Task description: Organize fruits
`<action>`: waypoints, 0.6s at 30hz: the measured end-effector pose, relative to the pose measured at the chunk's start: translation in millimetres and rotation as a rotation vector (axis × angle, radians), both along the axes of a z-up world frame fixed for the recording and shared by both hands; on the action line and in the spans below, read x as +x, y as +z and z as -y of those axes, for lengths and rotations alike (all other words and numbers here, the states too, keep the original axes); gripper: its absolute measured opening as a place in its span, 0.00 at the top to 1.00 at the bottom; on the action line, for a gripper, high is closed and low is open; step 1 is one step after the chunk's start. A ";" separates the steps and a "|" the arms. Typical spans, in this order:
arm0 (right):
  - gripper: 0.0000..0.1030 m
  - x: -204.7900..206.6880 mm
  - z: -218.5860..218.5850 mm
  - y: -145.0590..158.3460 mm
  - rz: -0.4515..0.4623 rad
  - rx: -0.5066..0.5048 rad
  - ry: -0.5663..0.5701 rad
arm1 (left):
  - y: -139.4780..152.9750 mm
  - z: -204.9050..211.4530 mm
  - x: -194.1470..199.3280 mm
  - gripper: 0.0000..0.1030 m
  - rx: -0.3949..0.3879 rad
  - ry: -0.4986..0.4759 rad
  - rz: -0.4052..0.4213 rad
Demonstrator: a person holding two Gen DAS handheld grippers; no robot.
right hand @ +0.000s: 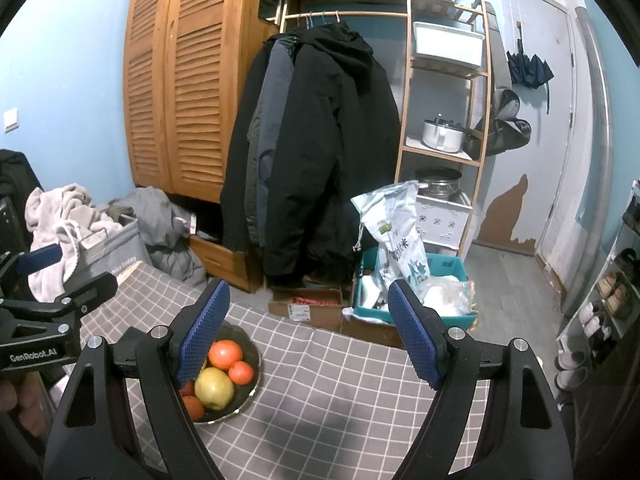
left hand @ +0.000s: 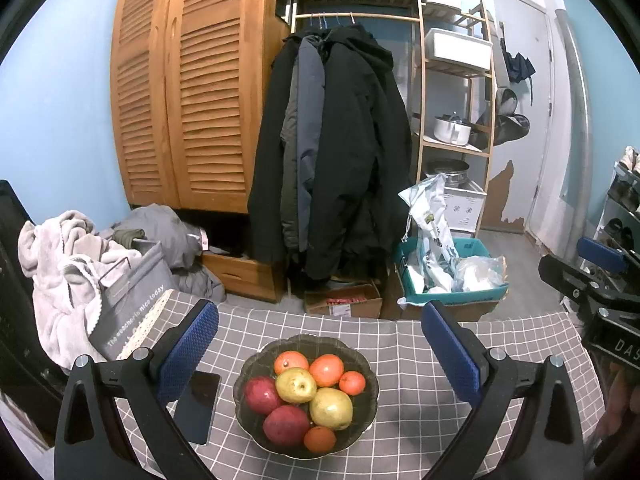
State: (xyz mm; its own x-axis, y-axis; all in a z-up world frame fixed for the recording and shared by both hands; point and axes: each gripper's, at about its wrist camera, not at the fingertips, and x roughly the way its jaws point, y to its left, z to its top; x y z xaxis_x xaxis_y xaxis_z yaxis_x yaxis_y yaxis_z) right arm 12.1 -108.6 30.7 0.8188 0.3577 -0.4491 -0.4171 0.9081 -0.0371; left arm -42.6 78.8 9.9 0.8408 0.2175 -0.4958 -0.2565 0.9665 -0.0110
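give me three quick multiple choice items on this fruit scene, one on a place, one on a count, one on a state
1. Where does the phone lie?
A. On the checked cloth left of the bowl
B. Inside the bowl
C. On the wooden shelf

2. How many yellow-green fruits are in the bowl?
A. None
B. Two
C. Five

3. What is the left gripper doing?
A. Shut on a red apple
B. Shut on the phone
C. Open, holding nothing

Answers:
1. A, the dark phone sits flat on the cloth beside the bowl's left rim.
2. B, two yellow-green fruits lie among the red and orange ones.
3. C, both blue pads stand wide apart with nothing between them.
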 end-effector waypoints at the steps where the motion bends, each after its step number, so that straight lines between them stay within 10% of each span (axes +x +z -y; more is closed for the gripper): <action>1: 0.22 -0.2 0.1 0.0 0.000 0.000 0.000 | 0.2 0.1 -0.1 0.01 0.000 0.000 -0.001; 18: 0.22 -0.5 -0.7 0.3 0.000 -0.002 -0.001 | -3.0 -4.5 -1.1 0.01 -0.030 0.010 -0.017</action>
State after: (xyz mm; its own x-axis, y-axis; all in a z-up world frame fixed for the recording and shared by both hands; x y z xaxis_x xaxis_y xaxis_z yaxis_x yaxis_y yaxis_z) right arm 11.6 -107.9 31.0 0.8191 0.3559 -0.4498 -0.4160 0.9085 -0.0388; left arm -43.7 83.4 6.9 0.8298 0.2106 -0.5168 -0.2667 0.9631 -0.0358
